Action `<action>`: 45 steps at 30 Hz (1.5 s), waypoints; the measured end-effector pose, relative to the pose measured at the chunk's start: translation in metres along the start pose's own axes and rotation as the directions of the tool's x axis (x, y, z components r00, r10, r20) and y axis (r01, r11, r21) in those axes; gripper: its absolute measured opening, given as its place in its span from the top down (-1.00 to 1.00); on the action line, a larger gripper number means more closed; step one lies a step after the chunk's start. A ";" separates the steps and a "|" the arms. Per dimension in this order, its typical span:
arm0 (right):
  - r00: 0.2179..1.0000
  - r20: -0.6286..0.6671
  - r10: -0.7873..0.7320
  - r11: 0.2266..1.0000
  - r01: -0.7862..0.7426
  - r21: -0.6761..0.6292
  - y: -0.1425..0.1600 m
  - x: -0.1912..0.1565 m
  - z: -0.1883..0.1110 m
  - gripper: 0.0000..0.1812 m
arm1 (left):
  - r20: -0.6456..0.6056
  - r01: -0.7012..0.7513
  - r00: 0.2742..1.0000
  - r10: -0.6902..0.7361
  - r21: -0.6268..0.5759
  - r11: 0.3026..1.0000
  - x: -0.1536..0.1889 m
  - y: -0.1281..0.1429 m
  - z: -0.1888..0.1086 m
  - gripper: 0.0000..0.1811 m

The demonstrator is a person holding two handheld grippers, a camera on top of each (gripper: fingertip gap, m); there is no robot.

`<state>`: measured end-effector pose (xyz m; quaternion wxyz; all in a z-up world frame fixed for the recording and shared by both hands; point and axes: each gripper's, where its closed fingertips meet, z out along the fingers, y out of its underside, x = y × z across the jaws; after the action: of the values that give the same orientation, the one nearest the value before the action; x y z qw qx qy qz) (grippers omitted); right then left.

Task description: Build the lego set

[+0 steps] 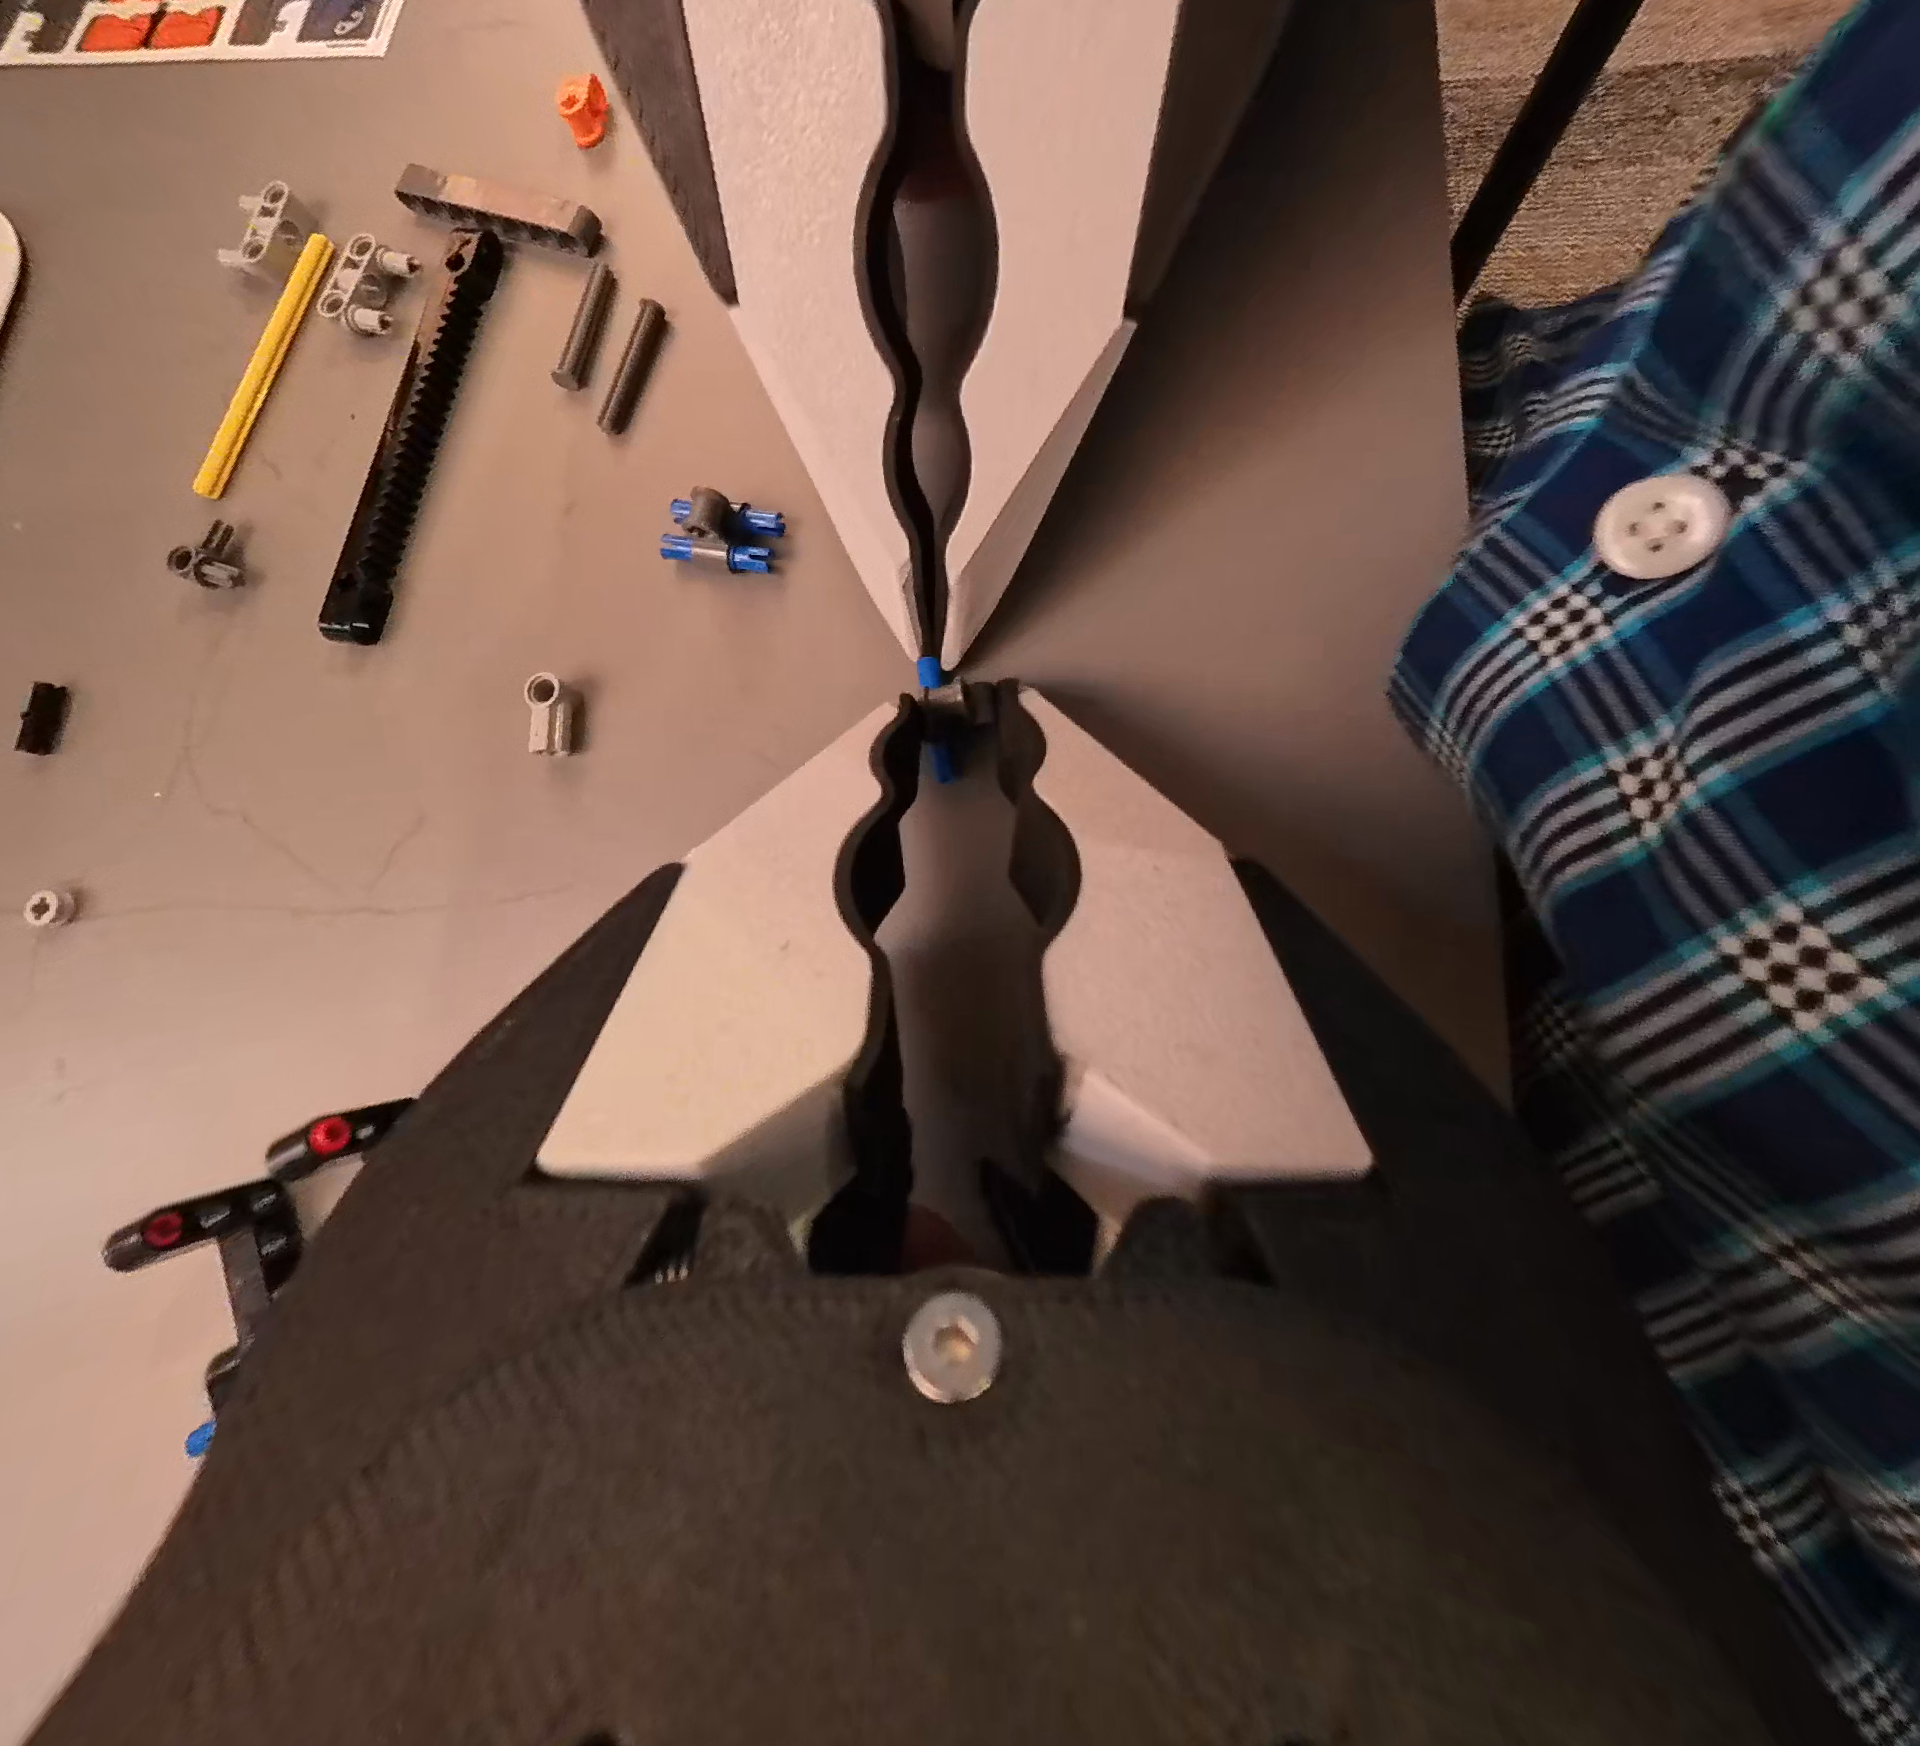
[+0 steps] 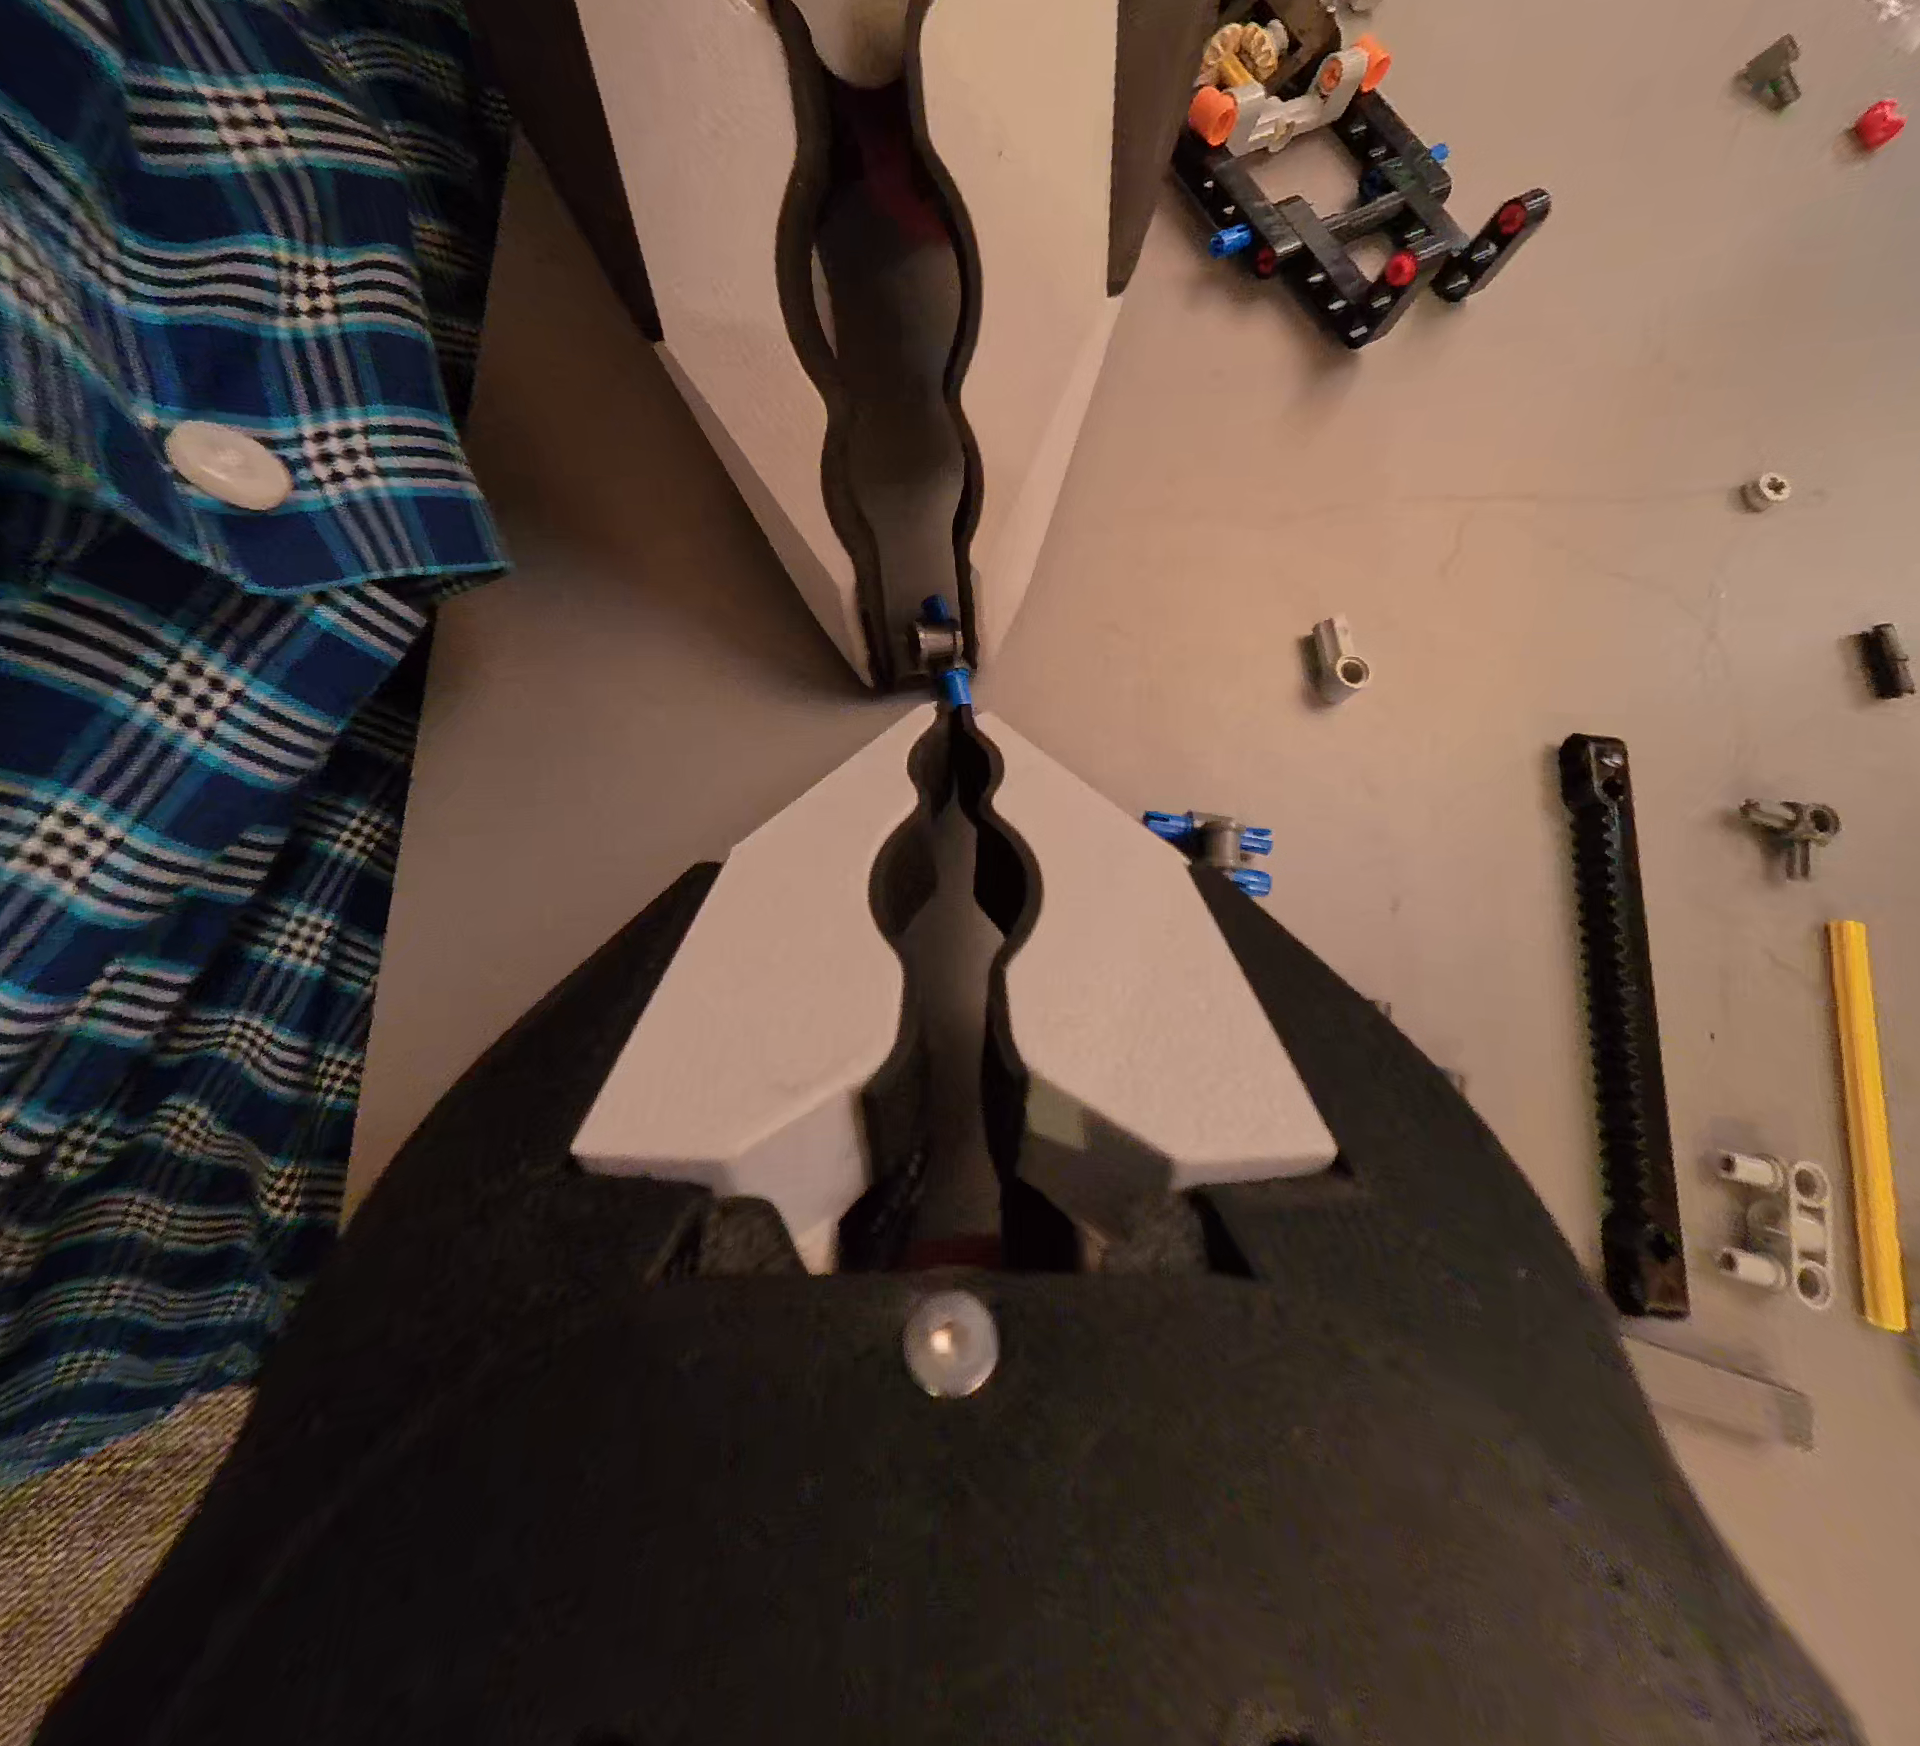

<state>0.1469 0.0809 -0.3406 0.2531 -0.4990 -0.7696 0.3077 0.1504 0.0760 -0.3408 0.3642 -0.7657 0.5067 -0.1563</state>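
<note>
Black housing fills the foreground of both wrist views. Left tongs point(image 1: 951, 709) clench a small grey connector point(image 2: 935, 642) with a blue pin through it; right tongs point(image 2: 956, 728) are clenched on a second blue pin point(image 2: 953, 688), tip to tip with the left pair above the worktop point(image 1: 312, 865). How the pin meets the connector is hard to make out. A black frame assembly point(image 2: 1340, 242) lies partly hidden behind the left tongs. Loose on the worktop lie a toothed black rack point(image 1: 416, 439) and a yellow axle point(image 1: 265, 366).
</note>
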 end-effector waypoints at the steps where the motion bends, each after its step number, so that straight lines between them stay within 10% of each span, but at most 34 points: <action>1: 1.000 -0.015 0.002 1.000 -0.002 -0.002 0.000 0.002 0.000 1.00 | 0.009 0.010 1.000 -0.010 0.000 1.000 -0.002 0.000 0.000 0.84; 19: 0.995 -0.080 0.065 0.997 -0.061 0.051 -0.003 0.011 -0.008 1.00 | 0.346 0.118 0.926 -0.152 0.119 0.986 -0.074 -0.016 -0.073 0.58; 26: 0.994 -0.084 0.069 0.996 -0.064 0.069 -0.005 0.012 -0.009 1.00 | 0.593 0.277 0.746 -0.303 0.138 0.951 -0.198 0.032 -0.137 0.56; 33: 0.994 -0.090 0.070 0.995 -0.063 0.073 -0.005 0.013 -0.009 1.00 | 0.628 0.439 0.645 -0.435 0.161 0.884 -0.297 0.098 -0.139 0.62; 45: 0.995 -0.069 0.074 0.995 -0.069 0.075 -0.005 0.012 -0.008 1.00 | 0.598 0.348 0.733 -0.324 0.079 0.934 -0.331 0.140 -0.126 0.56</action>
<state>0.1445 0.0918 -0.3307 0.2875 -0.5274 -0.7300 0.3260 -0.1636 0.2895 -0.3116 0.4569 -0.8607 0.2206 0.0419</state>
